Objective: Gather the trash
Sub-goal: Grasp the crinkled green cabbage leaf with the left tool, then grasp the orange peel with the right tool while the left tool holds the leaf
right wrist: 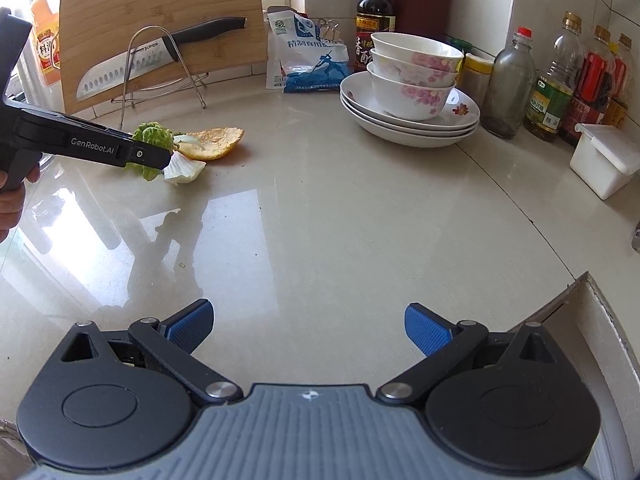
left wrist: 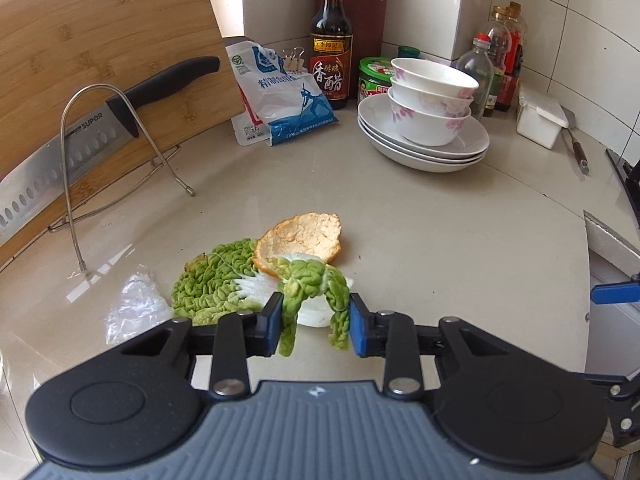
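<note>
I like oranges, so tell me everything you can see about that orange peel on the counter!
The peel is one curled piece, cupped like a little bowl, pale and pithy inside with a bright orange rim. It looks dry and torn at the edges. It lies on the counter among crinkly green leaf scraps, touching them, just beyond the left hand-held gripper.

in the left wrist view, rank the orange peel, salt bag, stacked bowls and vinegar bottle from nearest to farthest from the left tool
1. orange peel, just ahead of the left tool, which is closed on a cabbage leaf.
2. stacked bowls, ahead to the right.
3. salt bag, ahead to the left; too close to call against the bowls.
4. vinegar bottle, at the back wall.
</note>
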